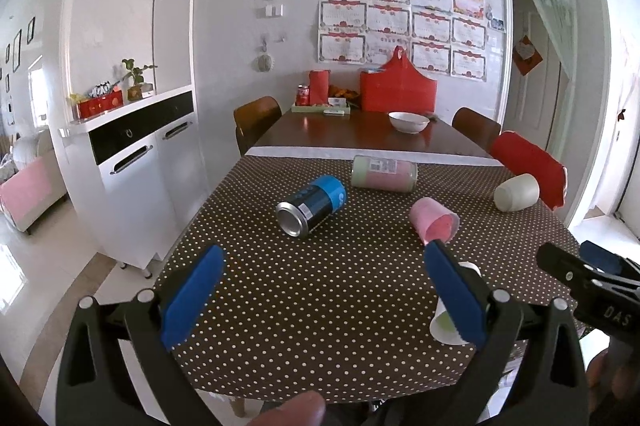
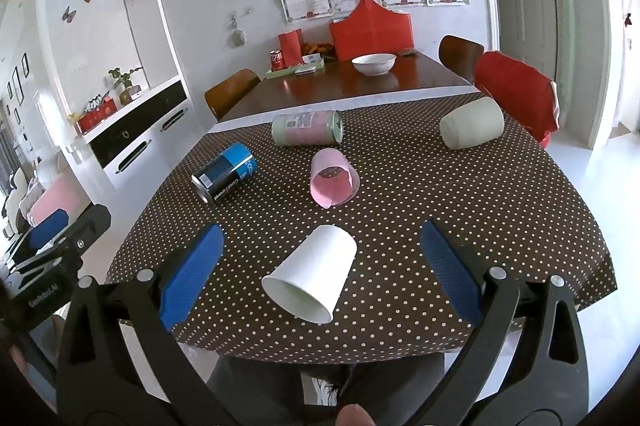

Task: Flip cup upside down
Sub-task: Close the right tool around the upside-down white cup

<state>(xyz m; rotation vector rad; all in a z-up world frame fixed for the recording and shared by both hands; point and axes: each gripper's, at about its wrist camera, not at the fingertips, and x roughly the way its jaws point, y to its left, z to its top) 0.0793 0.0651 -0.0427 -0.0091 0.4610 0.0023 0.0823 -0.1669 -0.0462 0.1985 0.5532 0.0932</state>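
left gripper (image 1: 324,286): my blue ribbed fingers (image 1: 192,298) are spread wide over the cloth, gripping nothing.
desk (image 2: 500,226): i see a brown cloth with small pale dots laid over it, matte; bare glossy wood shows at the far end.
blue can (image 2: 224,173): metal cylinder on its side, left of centre, silver end towards me.
pastel can (image 2: 307,127): green and pink cylinder on its side, behind the blue one, well apart from it.
pink cup (image 2: 333,178): thin tapered cup on its side, mouth towards me, just in front of the pastel can.
white paper cup (image 2: 314,276): the cup i'm after, smooth and tapered, lying on its side near the desk's front edge, open mouth towards me, lined up between my right fingers but not touched by them. in the left view my finger partly hides it.
right gripper (image 2: 322,262): blue pads wide apart on black plastic arms, nothing in their grip.
cream cup (image 2: 472,124): matte rounded cup on its side, far right.
white bowl (image 2: 374,63): glossy, upright on the bare wood.
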